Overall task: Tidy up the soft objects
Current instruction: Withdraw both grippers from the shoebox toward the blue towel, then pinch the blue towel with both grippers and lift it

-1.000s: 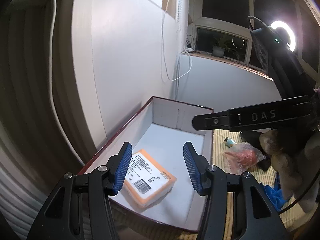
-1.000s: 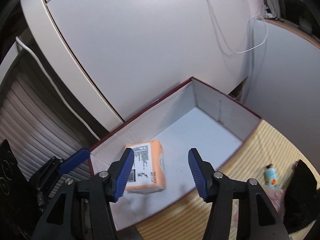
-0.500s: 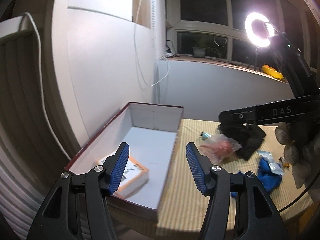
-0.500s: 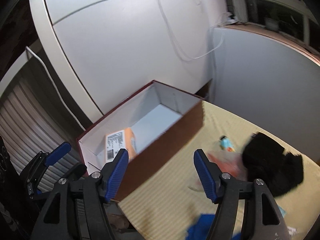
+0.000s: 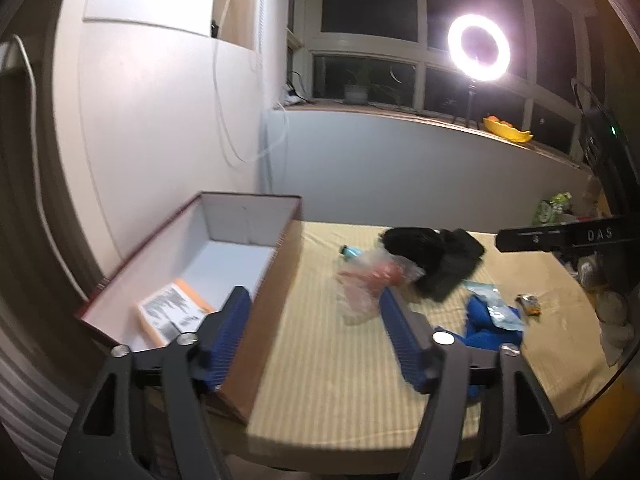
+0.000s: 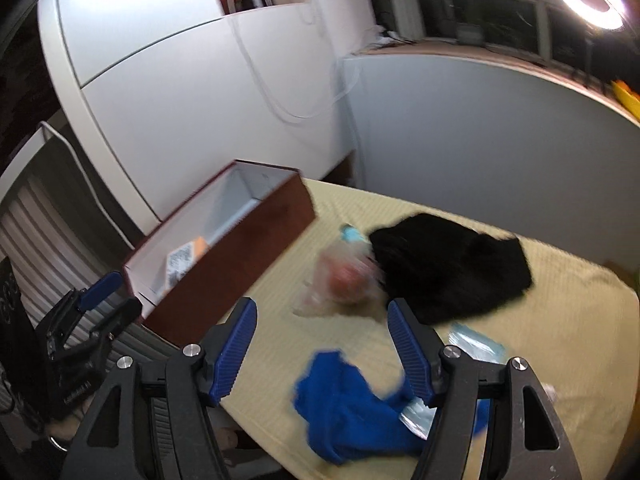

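Note:
A brown box with a white inside (image 5: 276,304) (image 6: 240,248) stands at the table's left end and holds an orange labelled pack (image 5: 172,312) (image 6: 186,258). On the yellow striped mat lie a clear bag with something red (image 5: 368,280) (image 6: 340,280), a black cloth (image 5: 436,260) (image 6: 448,268) and a blue cloth (image 5: 488,324) (image 6: 348,400). My left gripper (image 5: 316,336) is open and empty, above the box's right wall. My right gripper (image 6: 324,348) is open and empty, above the mat between the clear bag and the blue cloth.
A small blue bottle (image 5: 350,253) lies behind the clear bag. Clear flat packets (image 5: 496,304) (image 6: 476,344) and a small wrapper (image 5: 528,305) lie by the blue cloth. A ring light (image 5: 478,48) stands on the sill. White walls close in behind the box.
Both grippers have pulled back from over the box and swung right toward the mat. The orange pack stays in the box. Both stay open and empty.

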`<state>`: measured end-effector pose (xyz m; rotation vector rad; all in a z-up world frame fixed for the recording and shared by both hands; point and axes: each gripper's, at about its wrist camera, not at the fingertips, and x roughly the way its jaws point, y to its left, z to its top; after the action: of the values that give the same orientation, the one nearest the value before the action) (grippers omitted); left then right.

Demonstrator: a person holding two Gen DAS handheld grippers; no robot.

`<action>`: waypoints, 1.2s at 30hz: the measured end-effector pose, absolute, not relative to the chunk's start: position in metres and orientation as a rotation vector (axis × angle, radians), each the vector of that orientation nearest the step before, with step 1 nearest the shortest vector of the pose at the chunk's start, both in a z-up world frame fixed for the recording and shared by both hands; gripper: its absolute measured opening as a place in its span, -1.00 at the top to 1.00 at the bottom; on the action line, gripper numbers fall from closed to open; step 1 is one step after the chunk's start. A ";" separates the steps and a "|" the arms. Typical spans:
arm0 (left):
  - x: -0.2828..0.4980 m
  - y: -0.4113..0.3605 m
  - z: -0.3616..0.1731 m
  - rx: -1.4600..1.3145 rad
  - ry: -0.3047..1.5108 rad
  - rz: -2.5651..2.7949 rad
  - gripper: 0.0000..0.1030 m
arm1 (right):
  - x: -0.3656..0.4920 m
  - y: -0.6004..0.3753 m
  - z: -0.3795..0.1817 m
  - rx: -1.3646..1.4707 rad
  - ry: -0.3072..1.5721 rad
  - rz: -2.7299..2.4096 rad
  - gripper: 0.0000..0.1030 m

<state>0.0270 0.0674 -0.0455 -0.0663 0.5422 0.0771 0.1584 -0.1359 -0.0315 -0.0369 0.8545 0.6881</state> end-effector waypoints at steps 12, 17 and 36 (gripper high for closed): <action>0.053 0.024 -0.105 -0.169 0.733 -0.135 -0.34 | 0.141 -0.227 -0.082 0.108 0.992 0.583 -0.24; 0.056 0.004 -0.121 -0.162 0.788 -0.209 -0.34 | 0.137 -0.253 -0.097 0.165 1.015 0.562 -0.19; 0.093 -0.035 -0.126 -0.024 0.863 -0.454 -0.33 | 0.116 -0.244 -0.152 0.246 1.060 0.594 -0.01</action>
<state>0.0928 -0.0351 -0.1263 -0.0238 0.8630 -0.4538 0.1158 -0.2437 -0.1515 0.2456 1.0603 0.5940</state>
